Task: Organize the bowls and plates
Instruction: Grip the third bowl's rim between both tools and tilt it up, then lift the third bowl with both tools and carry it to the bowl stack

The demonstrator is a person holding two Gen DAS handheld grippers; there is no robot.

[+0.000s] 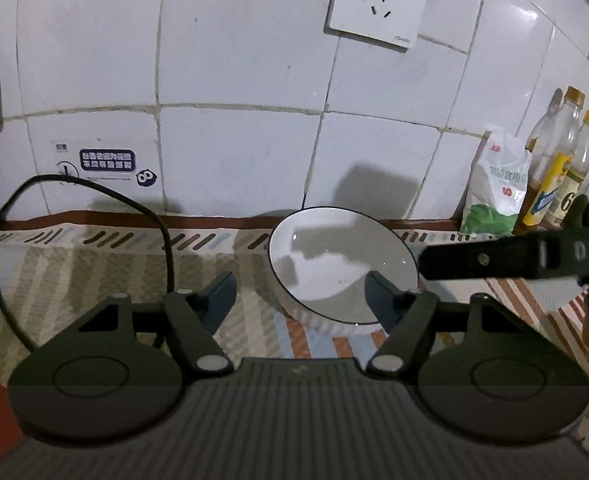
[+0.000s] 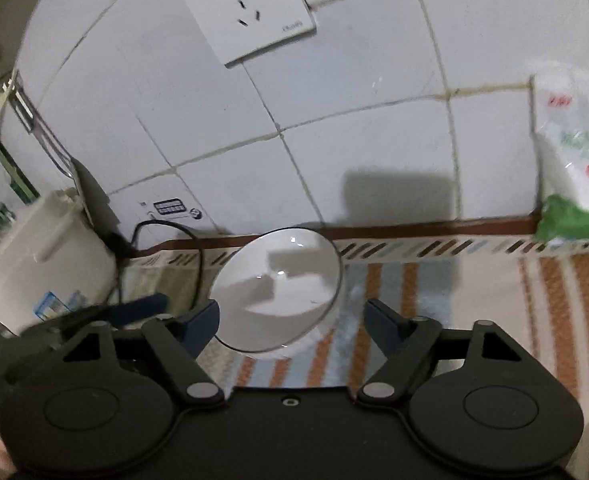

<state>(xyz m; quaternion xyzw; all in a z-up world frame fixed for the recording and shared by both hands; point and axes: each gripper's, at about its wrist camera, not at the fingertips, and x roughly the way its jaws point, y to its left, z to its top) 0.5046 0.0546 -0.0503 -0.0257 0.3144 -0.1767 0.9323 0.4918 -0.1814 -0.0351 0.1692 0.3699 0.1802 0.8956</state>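
A white bowl point(image 1: 342, 268) with a thin dark rim stands on the striped cloth point(image 1: 94, 264) that covers the table, close to the tiled wall point(image 1: 234, 80) and below a white wall socket point(image 1: 378, 4). It is empty and upright.

The left gripper point(image 1: 300, 296) hovers just before the bowl with its jaws spread wide and nothing between them; its right finger overlaps the bowl's near right edge in the left wrist view, though contact cannot be told. The right gripper point(image 2: 290, 320) is likewise wide open and empty, with the bowl point(image 2: 278, 296) ahead and to the left of its centre, beside its left finger.

A black cable point(image 1: 150, 216) loops across the cloth to the left of the bowl, leading to a white appliance point(image 2: 46, 260). To the right, against the wall, stand a white and green bag point(image 1: 494, 188) and oil bottles point(image 1: 558, 160).
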